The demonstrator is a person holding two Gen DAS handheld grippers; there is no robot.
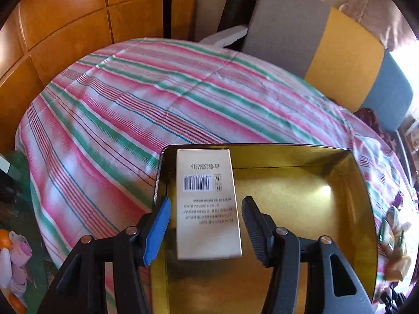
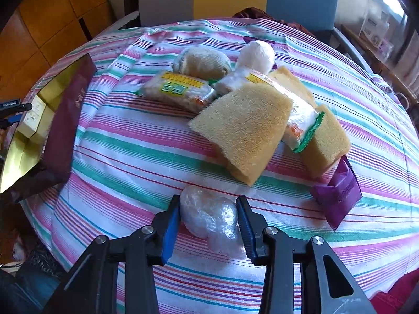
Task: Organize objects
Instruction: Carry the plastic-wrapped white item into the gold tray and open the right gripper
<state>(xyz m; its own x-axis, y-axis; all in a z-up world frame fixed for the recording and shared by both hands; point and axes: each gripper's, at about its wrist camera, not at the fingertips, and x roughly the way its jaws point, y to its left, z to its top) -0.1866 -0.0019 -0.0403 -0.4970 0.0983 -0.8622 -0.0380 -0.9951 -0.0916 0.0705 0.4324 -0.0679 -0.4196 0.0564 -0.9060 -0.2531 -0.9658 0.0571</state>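
In the left wrist view a cream carton with a barcode [image 1: 208, 204] lies inside a gold-lined tin box [image 1: 361, 183]. My left gripper [image 1: 207, 227] is open, its fingers either side of the carton with gaps. In the right wrist view my right gripper [image 2: 209, 222] is shut on a clear plastic-wrapped white bundle [image 2: 209, 214] resting on the striped cloth. The box [image 2: 65, 120], maroon outside, stands at the far left there with the carton [image 2: 34, 115] in it.
Beyond the bundle lies a pile: yellow sponges [image 2: 246, 128], snack packets [image 2: 178, 91], wrapped rolls [image 2: 201, 61], a white ball [image 2: 258, 53] and a purple packet [image 2: 337, 196]. The round table has a striped cloth [image 1: 131, 104]. Chairs [image 1: 340, 57] stand behind it.
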